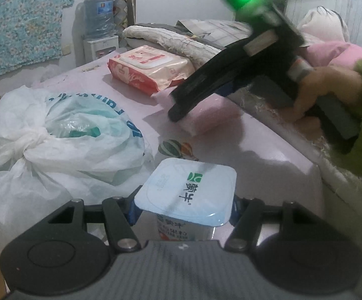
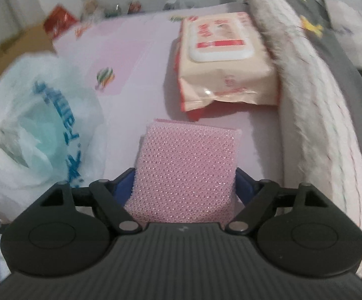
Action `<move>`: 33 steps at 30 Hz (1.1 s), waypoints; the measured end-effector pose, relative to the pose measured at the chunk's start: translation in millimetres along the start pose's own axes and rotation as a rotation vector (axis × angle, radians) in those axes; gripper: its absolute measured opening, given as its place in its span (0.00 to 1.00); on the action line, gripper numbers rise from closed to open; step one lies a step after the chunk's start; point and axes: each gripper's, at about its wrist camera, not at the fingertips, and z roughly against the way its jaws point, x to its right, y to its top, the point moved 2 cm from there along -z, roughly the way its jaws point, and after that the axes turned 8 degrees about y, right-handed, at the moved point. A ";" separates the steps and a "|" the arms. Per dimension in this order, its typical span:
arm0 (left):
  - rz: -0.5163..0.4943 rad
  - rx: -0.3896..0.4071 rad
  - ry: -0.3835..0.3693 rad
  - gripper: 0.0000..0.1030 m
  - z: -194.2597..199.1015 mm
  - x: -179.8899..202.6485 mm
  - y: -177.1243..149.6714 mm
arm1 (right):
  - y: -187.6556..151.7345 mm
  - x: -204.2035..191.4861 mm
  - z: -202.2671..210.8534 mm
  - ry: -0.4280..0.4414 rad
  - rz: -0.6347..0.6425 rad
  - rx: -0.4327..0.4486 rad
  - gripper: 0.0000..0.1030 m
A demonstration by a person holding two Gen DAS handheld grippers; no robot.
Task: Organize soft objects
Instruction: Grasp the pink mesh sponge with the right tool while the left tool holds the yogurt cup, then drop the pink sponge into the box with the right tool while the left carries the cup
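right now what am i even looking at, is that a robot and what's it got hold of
No robot: a person holds a two-finger gripper in each hand, each with a camera looking along its fingers. The left gripper straddles a sealed yogurt cup, which it seems to grip. The same view shows the person's hand on the right gripper. That gripper's own view shows a pink sponge between its blue pads; whether they press it is unclear. On the pink sheet also lie a wet wipes pack and a knotted plastic bag.
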 end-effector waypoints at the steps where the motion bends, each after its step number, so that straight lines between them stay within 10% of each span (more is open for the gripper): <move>1: 0.001 -0.001 0.000 0.62 0.5 -0.1 0.5 | -2.8 5.5 7.7 0.027 -0.035 0.022 0.78; 17: 0.085 -0.005 -0.044 0.47 12.8 -1.9 3.8 | -41.8 35.5 87.8 0.171 -0.249 0.189 0.79; 33: 0.224 0.277 0.050 0.47 145.4 -76.1 35.8 | -7.1 -74.9 117.0 0.467 -0.095 0.243 0.79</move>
